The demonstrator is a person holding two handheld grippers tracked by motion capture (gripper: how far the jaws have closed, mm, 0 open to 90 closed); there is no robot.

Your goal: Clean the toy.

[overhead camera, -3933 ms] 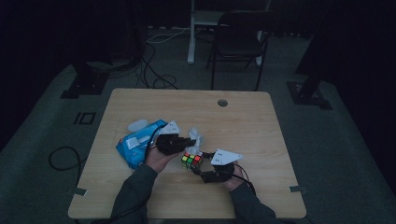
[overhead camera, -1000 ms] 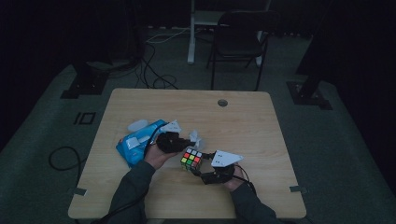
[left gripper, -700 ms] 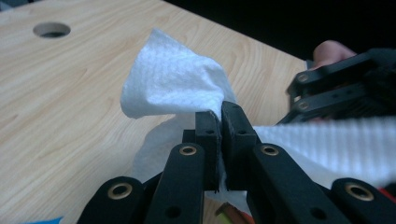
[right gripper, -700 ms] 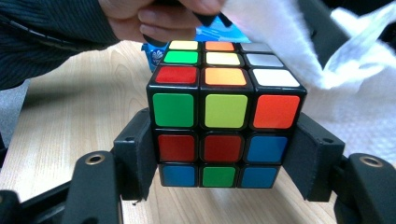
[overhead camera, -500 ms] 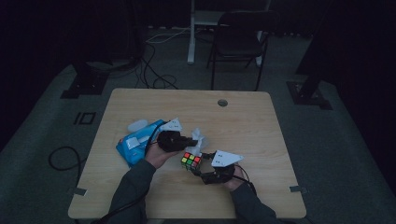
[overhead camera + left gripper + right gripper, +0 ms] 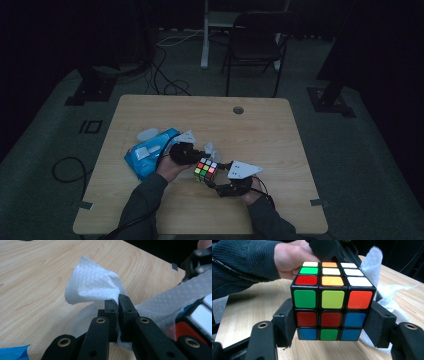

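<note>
My right gripper (image 6: 332, 322) clamps the scrambled multicoloured plastic puzzle cube (image 6: 332, 302) by its lower sides, held just above the pale wooden table (image 6: 280, 130). My left gripper (image 6: 118, 306) is pressed together on a crumpled white paper wipe (image 6: 95, 285), touching the cube's far side. A blue wipes packet (image 6: 147, 155) lies beside my left hand (image 6: 170, 167).
</note>
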